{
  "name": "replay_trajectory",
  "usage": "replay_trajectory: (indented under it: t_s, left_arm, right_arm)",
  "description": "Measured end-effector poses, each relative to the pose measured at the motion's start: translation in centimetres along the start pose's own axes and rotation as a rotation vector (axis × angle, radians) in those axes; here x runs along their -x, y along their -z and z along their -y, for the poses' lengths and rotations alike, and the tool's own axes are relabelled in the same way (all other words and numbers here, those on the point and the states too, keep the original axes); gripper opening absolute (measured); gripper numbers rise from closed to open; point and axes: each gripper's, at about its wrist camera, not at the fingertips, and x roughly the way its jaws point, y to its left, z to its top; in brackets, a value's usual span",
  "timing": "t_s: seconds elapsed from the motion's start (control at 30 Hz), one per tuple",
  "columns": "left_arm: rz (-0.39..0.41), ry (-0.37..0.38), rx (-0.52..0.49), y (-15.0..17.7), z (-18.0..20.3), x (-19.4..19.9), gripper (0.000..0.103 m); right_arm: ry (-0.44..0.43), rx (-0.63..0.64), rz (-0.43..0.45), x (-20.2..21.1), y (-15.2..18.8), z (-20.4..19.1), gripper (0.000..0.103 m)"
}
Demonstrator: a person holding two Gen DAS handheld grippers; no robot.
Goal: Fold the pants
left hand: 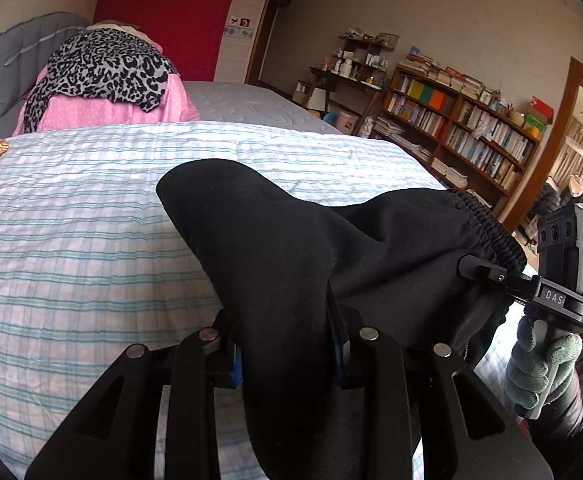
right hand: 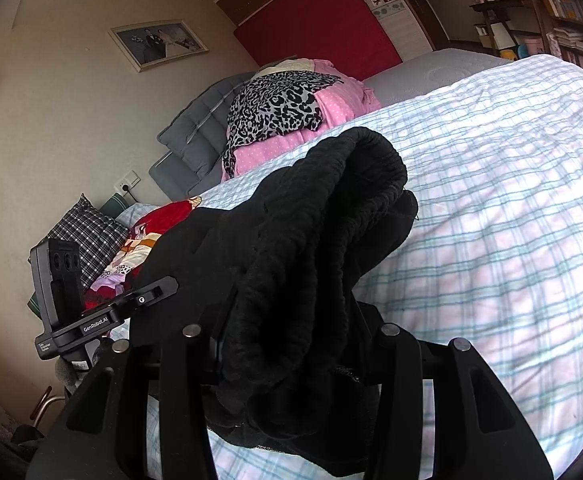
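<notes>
Here, a bed (left hand: pixel 71 240) with a pale checked cover fills most of both views. At its far end a pink spotted quilt (left hand: pixel 91 112) is heaped against a grey padded headboard (left hand: pixel 15 56), with a leopard-print cloth (left hand: pixel 107 68) draped on top. To the right along the wall stands a wooden bookshelf (left hand: pixel 471 128) packed with books.

The black pants (left hand: pixel 291 248) hang lifted over the near part of the bed, stretched between the two tools. The left gripper (left hand: pixel 287 356) is clenched on a smooth fold of the fabric, which drapes down over its fingers. The right gripper (right hand: pixel 287 344) is grasping the gathered elastic waistband (right hand: pixel 331 184), bunched thick between its jaws, so they stand partly apart around it. In the left wrist view, a hand (left hand: pixel 539 364) in a grey-green knit glove holds the right tool's handle at the near right.
</notes>
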Motion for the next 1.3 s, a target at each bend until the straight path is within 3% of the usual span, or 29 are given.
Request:
replay_trajectory:
  t_s: [0.27,0.43,0.5,0.53,0.6,0.67,0.77,0.93,1.13,1.3]
  left_arm:
    - [0.008,-0.080,0.060,-3.7,-6.9,-3.0,0.031]
    - [-0.049,-0.095,0.110,-4.1,-10.2,-6.9,0.031]
    - [-0.087,-0.106,0.130,-3.4,-11.0,-8.4,0.034]
    - [-0.100,-0.122,0.130,-2.9,-11.1,-8.9,0.043]
    - [-0.131,-0.157,0.125,-2.1,-11.4,-9.7,0.055]
    - [-0.148,-0.178,0.129,-1.5,-11.5,-10.0,0.075]
    - [-0.163,-0.217,0.106,-0.8,-11.2,-10.3,0.083]
    - [-0.127,-0.358,0.006,0.1,-8.9,-9.4,0.087]
    - [-0.070,-0.520,-0.089,1.0,-6.4,-8.3,0.087]
    - [-0.056,-0.555,-0.113,1.4,-5.2,-8.3,0.087]
  right_arm:
    - [-0.027,0.010,-0.035,-9.6,-4.6,0.0,0.046]
    - [0.023,0.026,-0.071,-14.4,-5.8,0.9,0.046]
    - [0.047,0.011,-0.100,-15.6,-5.4,1.7,0.046]
    - [0.068,0.005,-0.113,-16.2,-5.1,1.9,0.046]
    - [0.072,-0.040,-0.133,-16.6,-4.6,3.2,0.048]
    - [0.061,-0.103,-0.141,-16.6,-3.8,4.8,0.051]
    - [0.076,-0.156,-0.153,-16.5,-3.1,5.8,0.056]
    - [0.191,-0.083,-0.111,-15.3,-2.5,4.7,0.070]
    - [0.292,0.027,-0.008,-13.1,-1.5,2.8,0.072]
    - [0.371,0.004,-0.071,-14.0,-0.9,3.5,0.076]
